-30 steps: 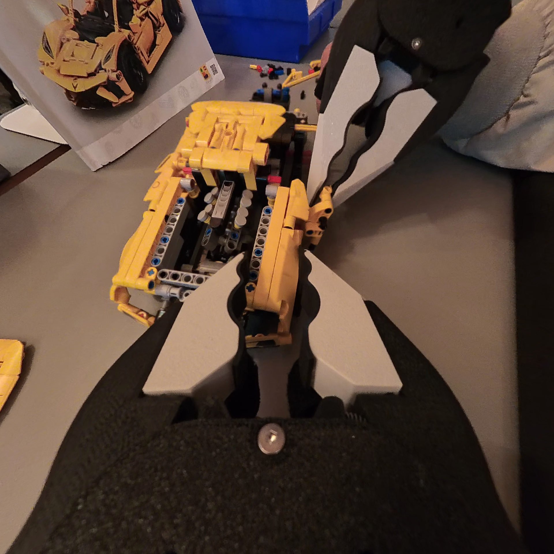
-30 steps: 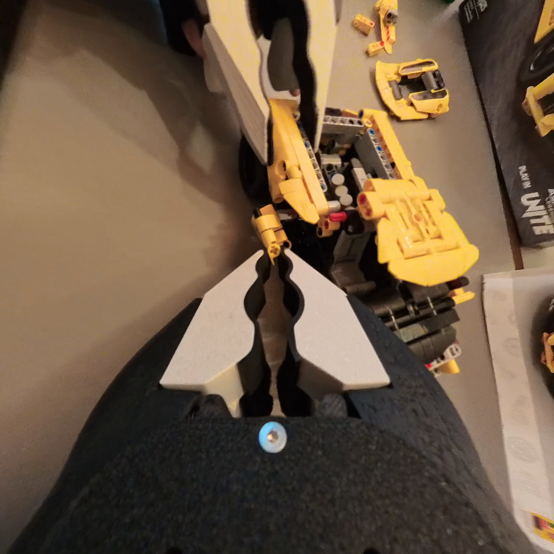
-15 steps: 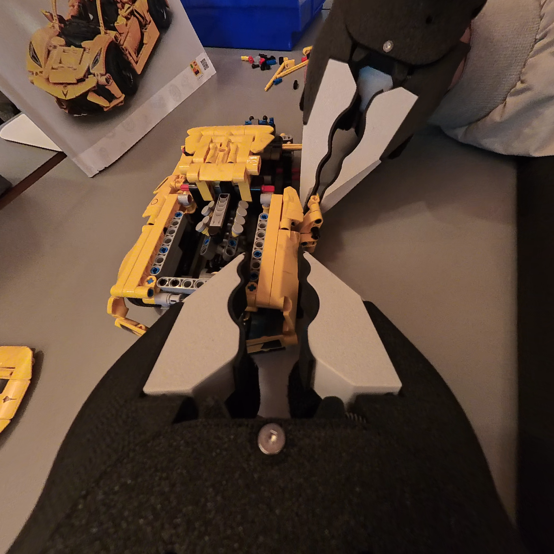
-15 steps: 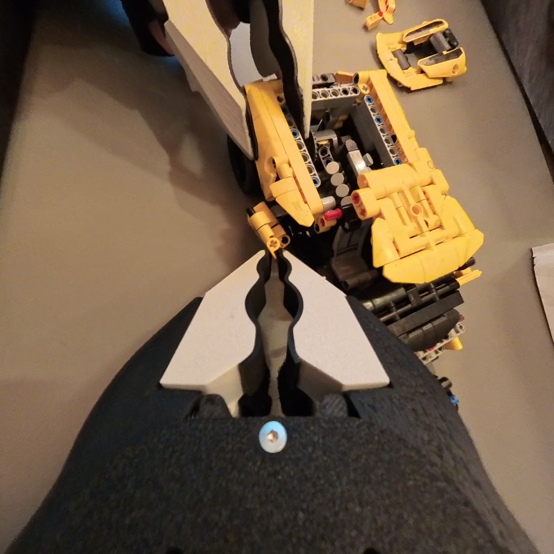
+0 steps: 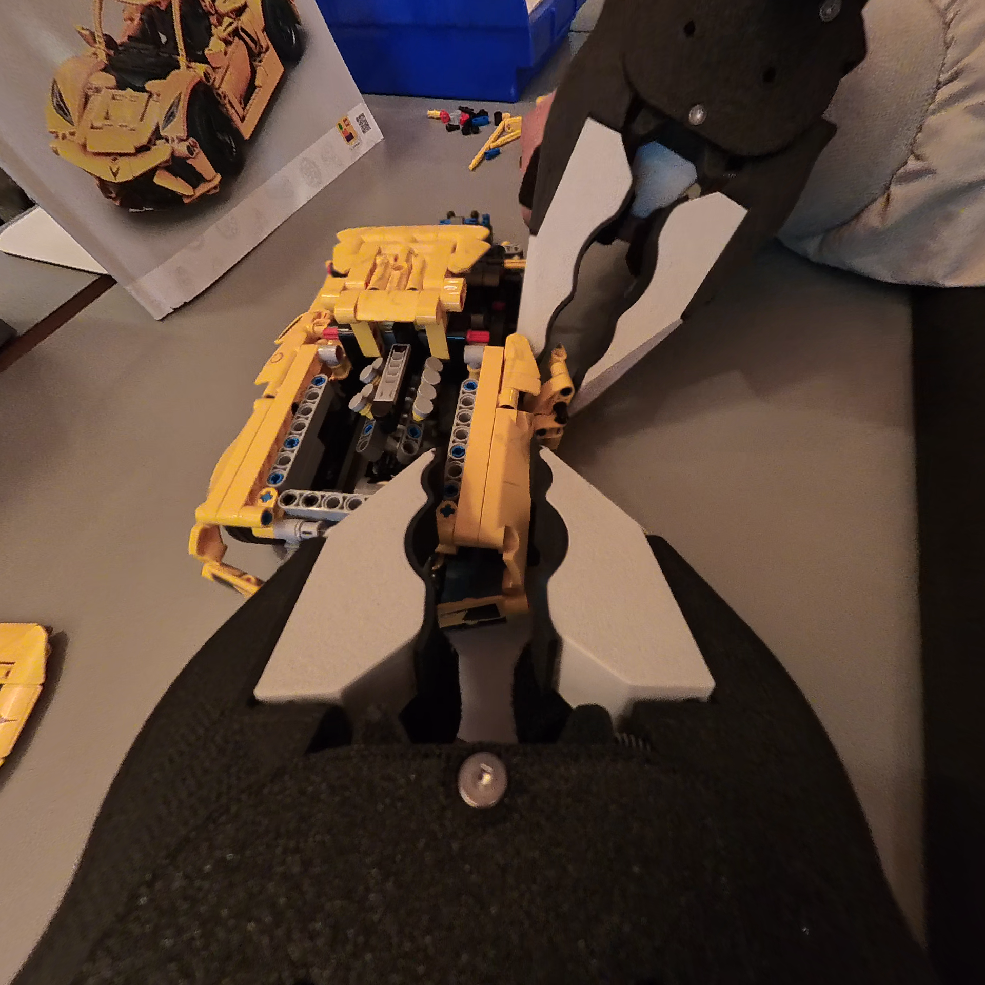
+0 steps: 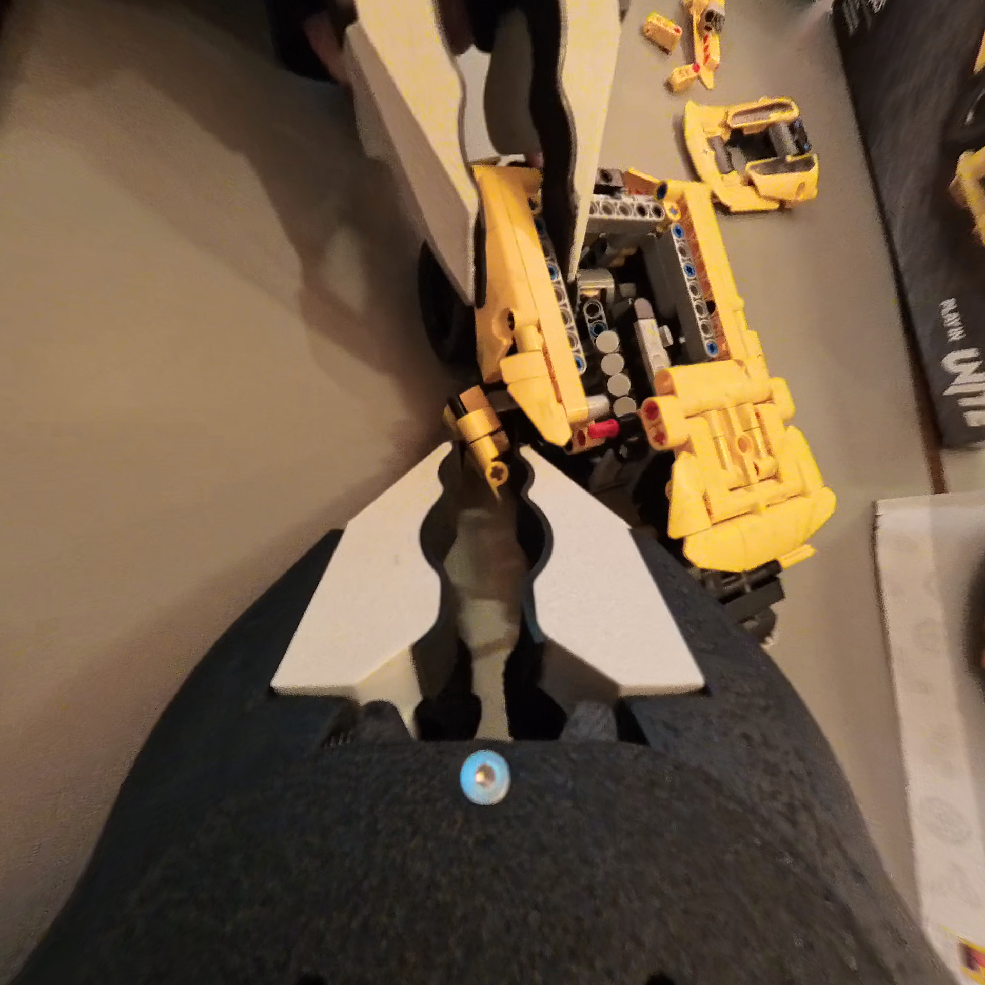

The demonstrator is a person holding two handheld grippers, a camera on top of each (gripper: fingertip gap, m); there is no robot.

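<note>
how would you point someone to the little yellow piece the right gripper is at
Start at the half-built yellow brick car on the grey table. Follow the side rail clamped in the left gripper to its far end. There a small yellow connector juts outward between the right gripper tips, the only piece hanging off the car's side.

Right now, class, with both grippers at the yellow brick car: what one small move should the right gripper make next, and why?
Probably close the right gripper gently. Its jaws stand apart around the small yellow connector piece that sticks out from the car's side panel, while the left gripper is already clamped on that panel, holding the yellow brick car on the grey table.
</note>
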